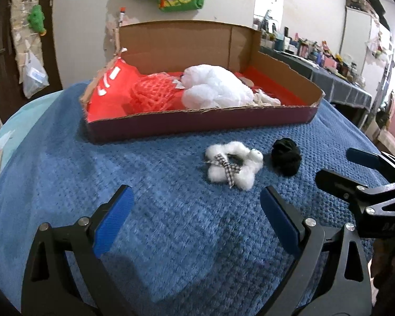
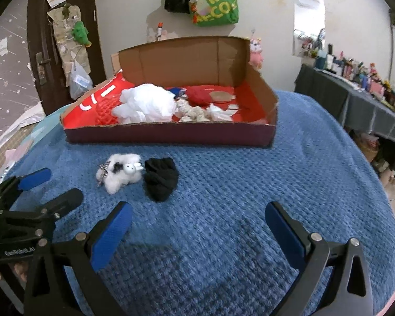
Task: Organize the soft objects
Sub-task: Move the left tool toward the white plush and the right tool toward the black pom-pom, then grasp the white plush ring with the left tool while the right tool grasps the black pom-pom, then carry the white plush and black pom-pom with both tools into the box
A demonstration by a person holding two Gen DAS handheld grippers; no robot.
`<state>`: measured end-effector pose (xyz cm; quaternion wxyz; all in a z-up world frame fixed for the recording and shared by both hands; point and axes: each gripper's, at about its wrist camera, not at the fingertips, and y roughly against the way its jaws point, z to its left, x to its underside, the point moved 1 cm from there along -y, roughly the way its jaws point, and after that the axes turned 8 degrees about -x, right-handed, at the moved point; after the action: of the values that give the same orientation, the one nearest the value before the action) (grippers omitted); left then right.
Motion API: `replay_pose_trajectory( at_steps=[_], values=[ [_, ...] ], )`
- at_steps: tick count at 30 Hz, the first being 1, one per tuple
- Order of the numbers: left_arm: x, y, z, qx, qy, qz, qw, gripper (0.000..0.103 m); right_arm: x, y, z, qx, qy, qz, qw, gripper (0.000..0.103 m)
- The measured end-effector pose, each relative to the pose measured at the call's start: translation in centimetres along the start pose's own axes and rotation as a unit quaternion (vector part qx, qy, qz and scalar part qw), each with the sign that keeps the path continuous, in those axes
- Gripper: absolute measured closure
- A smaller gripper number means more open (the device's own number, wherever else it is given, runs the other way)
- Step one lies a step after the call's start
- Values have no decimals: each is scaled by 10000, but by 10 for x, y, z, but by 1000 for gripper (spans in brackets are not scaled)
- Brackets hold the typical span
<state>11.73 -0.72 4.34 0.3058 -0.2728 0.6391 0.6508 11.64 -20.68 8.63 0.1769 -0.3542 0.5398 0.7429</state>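
A white fluffy scrunchie with a checked bow (image 1: 234,165) (image 2: 121,172) lies on the blue blanket (image 1: 171,223) (image 2: 250,184), touching or nearly touching a black rolled cloth (image 1: 286,157) (image 2: 160,179) to its right. Behind them stands a shallow cardboard box (image 1: 197,123) (image 2: 171,134) with a red lining, holding a white puffy bundle (image 1: 216,87) (image 2: 144,104), a red knitted piece (image 1: 150,96) and other soft items. My left gripper (image 1: 196,200) (image 2: 58,187) is open and empty, short of the scrunchie. My right gripper (image 2: 198,210) (image 1: 339,167) is open and empty, short of the black cloth.
A green bag (image 2: 216,2) and dark items hang on the wall behind the box. A brown door (image 2: 58,52) is at the left. A long table with many small items (image 2: 368,97) stands at the right. The blanket falls away at the left and right edges.
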Motion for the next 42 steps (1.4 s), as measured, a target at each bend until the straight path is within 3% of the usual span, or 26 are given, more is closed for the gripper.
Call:
replay_pose_trajectory(
  at_steps=[8,10,19,24,26,28,30,42],
  values=[
    [-20,-20,-8,443,-383,201,9981,7,-18,-17,-9,-465,-72,314,9984,0],
    [-24,-25,-9,480,-451,215,9976,17,-22,-21,-11,-573,-69,379,9976,1],
    [-33,-46,-24,977,-809,553,9904,32,-33,-39,-16,-1029,-60,647,9926,16],
    [-35,-56,-33,1101,-977,681,9868,53,-35,-47,-17,-1227,-15,745,9896,35],
    [-35,-58,-35,1164,-1006,698,9856,55,-35,-49,-15,-1313,37,756,9884,42],
    [-35,-55,-34,1216,-1001,666,9853,61,-34,-50,-12,-1420,95,771,9868,53],
    [-35,-52,-33,1255,-970,608,9855,62,-34,-50,-9,-1576,155,778,9843,72],
    [-44,-29,-20,1165,-910,211,9888,63,-45,-29,-8,-1508,224,368,9876,72]
  ],
)
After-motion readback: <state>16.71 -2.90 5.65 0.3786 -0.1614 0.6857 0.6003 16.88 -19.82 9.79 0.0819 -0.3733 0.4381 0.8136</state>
